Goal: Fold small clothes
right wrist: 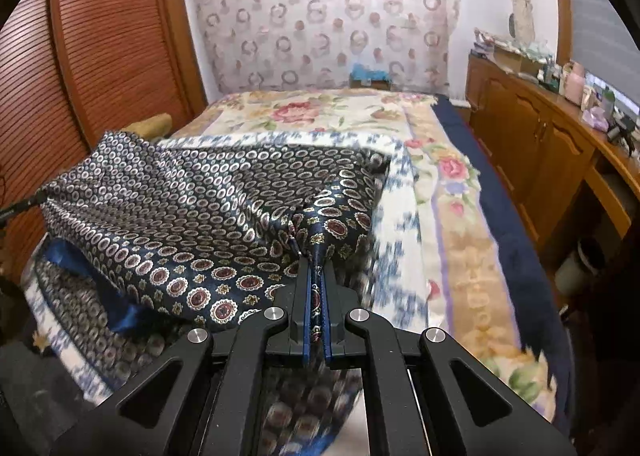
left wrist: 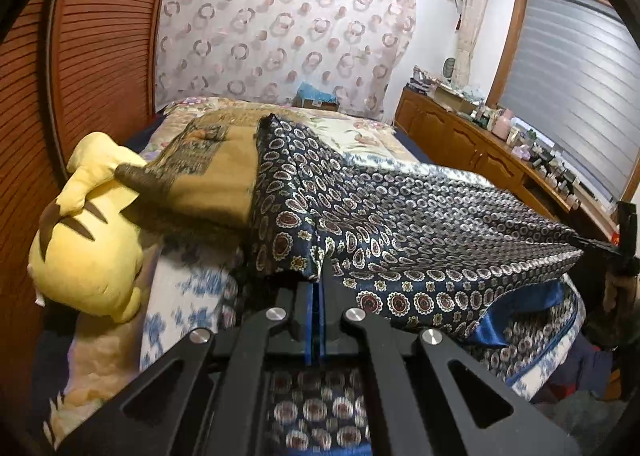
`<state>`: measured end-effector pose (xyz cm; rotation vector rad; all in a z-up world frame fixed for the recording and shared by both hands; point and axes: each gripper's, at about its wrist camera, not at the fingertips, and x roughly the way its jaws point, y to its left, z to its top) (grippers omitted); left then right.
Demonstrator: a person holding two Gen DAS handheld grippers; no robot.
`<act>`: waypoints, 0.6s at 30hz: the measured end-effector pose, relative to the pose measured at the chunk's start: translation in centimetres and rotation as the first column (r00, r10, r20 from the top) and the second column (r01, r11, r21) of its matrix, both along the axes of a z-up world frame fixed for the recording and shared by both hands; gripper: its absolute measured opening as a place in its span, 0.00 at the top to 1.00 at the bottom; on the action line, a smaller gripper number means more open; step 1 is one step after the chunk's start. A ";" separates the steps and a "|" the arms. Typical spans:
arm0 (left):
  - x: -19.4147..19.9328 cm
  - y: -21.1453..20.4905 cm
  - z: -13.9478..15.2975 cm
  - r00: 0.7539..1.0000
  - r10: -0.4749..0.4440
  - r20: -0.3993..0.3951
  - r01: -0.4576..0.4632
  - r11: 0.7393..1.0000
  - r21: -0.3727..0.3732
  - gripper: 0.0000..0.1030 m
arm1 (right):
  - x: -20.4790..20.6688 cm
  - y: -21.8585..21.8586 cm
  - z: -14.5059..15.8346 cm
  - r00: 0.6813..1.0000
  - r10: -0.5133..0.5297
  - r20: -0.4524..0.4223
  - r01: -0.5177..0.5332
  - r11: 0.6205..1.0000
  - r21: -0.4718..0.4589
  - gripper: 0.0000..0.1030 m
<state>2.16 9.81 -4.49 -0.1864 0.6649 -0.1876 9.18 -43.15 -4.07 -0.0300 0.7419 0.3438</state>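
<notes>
A navy garment [left wrist: 400, 224] printed with ringed medallions and lined in plain blue hangs stretched above the bed between both grippers. My left gripper [left wrist: 318, 276] is shut on its near left edge, the cloth draping over the fingertips. In the right wrist view my right gripper [right wrist: 316, 256] is shut on the garment [right wrist: 192, 208] at its near right edge, cloth bunched between the pads. The right gripper [left wrist: 618, 244] also shows at the far right of the left wrist view, pinching the other end. More of the same patterned fabric lies under both grippers.
A yellow plush toy [left wrist: 88, 232] and a folded tan blanket [left wrist: 212, 180] lie on the left of the bed [right wrist: 460, 240]. A floral quilt covers the bed. Wooden louvred doors [left wrist: 92, 68] stand left; a cluttered wooden cabinet [left wrist: 500, 152] runs along the right.
</notes>
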 end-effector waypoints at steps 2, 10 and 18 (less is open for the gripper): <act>-0.7 0.0 -0.4 1.000 0.002 -0.007 -0.002 1.000 0.005 1.00 | -1.2 -0.2 -0.1 1.000 0.002 -0.009 -0.002 1.000 0.003 0.99; -1.5 -1.3 -2.2 0.998 -0.002 -0.069 0.008 0.997 0.076 0.91 | -2.9 -0.7 -0.6 0.999 -0.030 -0.038 0.028 0.998 -0.052 0.97; -2.4 -0.1 -1.0 0.999 0.043 -0.021 -0.041 0.995 0.086 0.72 | -1.4 0.1 0.3 0.998 -0.065 0.021 0.066 0.995 -0.076 0.76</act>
